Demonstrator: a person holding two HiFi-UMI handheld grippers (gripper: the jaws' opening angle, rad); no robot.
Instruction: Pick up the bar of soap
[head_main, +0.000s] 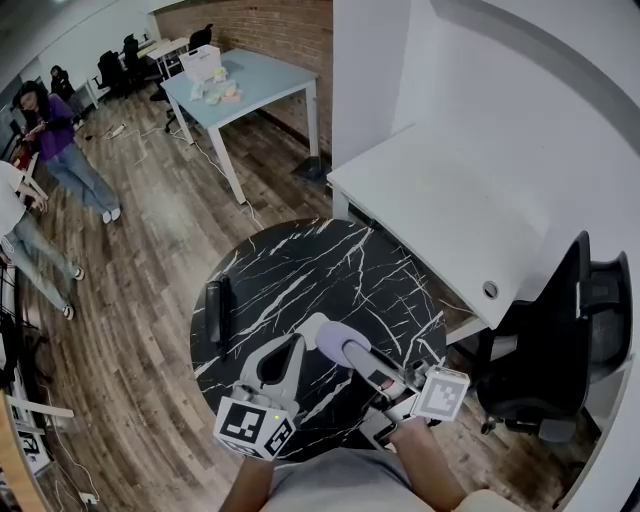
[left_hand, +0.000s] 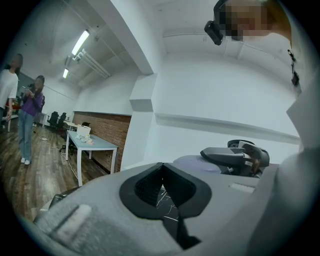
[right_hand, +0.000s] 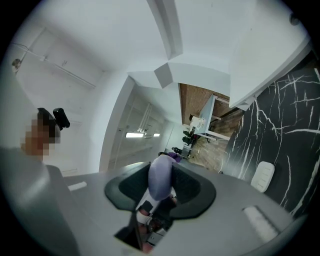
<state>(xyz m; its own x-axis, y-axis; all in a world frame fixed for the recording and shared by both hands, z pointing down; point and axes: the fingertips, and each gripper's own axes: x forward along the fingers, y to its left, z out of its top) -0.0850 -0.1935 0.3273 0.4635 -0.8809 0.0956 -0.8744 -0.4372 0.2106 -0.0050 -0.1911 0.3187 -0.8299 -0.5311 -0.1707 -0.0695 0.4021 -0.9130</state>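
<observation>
The bar of soap (head_main: 333, 339) is a pale lavender oval, held above the round black marble table (head_main: 300, 265) near its front edge. My right gripper (head_main: 350, 352) is shut on it, and the right gripper view shows the soap (right_hand: 161, 176) upright between the two dark pads. From the left gripper view the soap (left_hand: 192, 162) appears at the tip of the right gripper's dark fingers (left_hand: 227, 155). My left gripper (head_main: 296, 341) hovers just left of the soap, its jaws closed tip to tip on nothing (left_hand: 162, 181).
A black oblong object (head_main: 218, 308) lies at the table's left edge. A small white oval piece (right_hand: 263, 176) rests on the marble near the soap. A white desk (head_main: 450, 210) and a black office chair (head_main: 560, 340) stand to the right. People stand far left.
</observation>
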